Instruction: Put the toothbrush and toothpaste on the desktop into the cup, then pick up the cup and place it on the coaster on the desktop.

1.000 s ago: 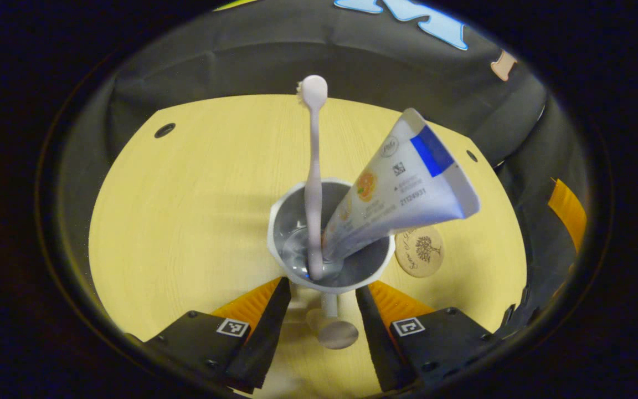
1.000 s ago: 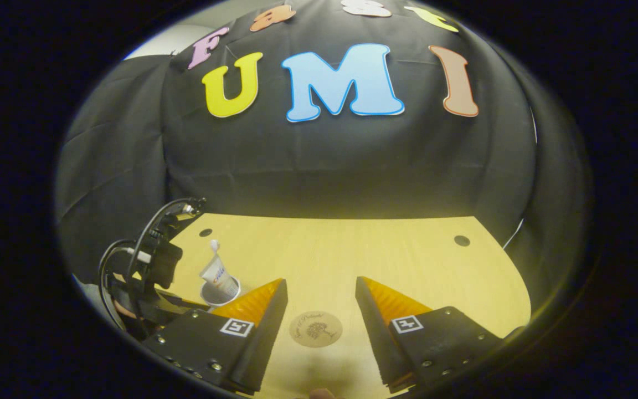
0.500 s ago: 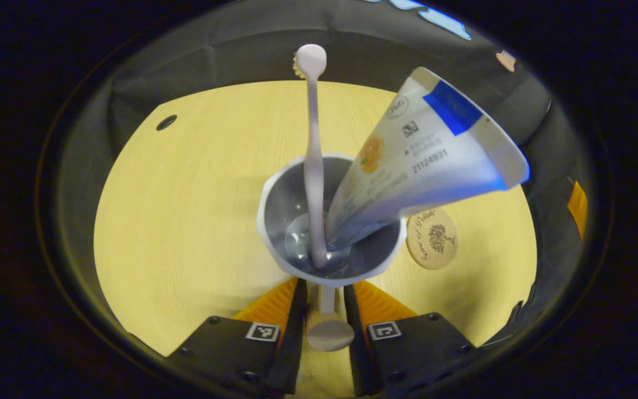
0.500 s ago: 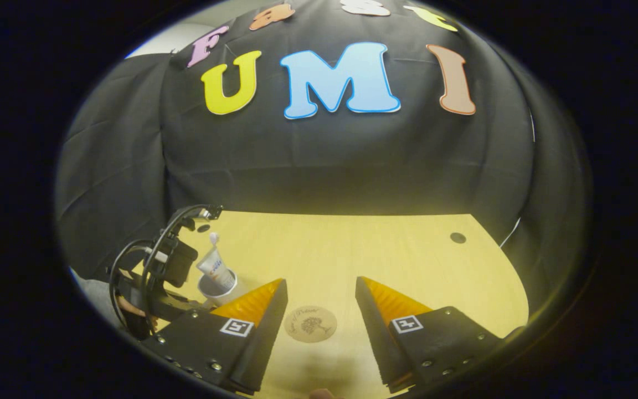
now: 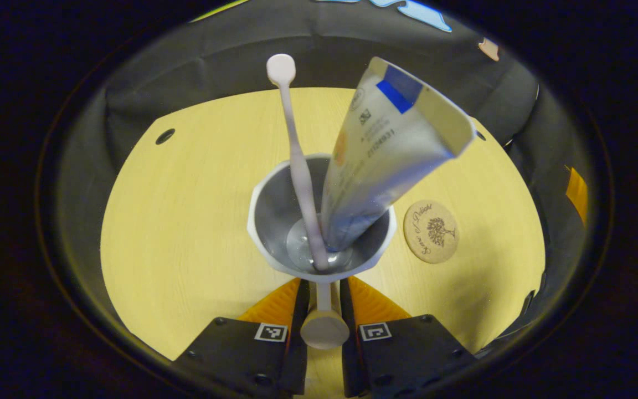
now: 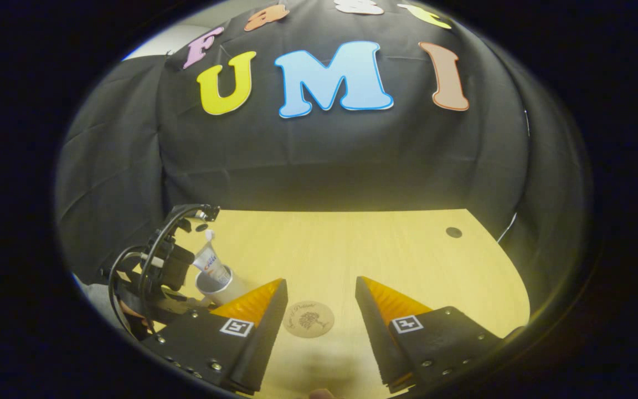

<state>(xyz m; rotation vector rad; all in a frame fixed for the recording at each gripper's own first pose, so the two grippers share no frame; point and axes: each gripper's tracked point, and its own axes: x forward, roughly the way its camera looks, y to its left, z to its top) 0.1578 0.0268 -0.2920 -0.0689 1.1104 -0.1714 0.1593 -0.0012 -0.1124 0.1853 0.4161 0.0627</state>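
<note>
Toothbrush (image 5: 296, 160) and toothpaste tube (image 5: 377, 160) stand tilted in the white cup (image 5: 263, 221), which we see clamped by its handle (image 5: 324, 321) between the 2 fingers of the left gripper (image 5: 323, 299). Right of the cup lies the round coaster (image 5: 431, 231) on the desktop (image 5: 186, 210), apart from it. Our right gripper (image 6: 322, 302) hangs with jaws spread above the coaster.

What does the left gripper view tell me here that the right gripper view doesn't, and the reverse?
Left gripper view: the cup's inside, with toothbrush and toothpaste standing in it, and the left gripper shut on the cup's handle. Right gripper view: the right gripper open, with the coaster seen between its fingers. Shared: cup, toothpaste, coaster, desktop.
</note>
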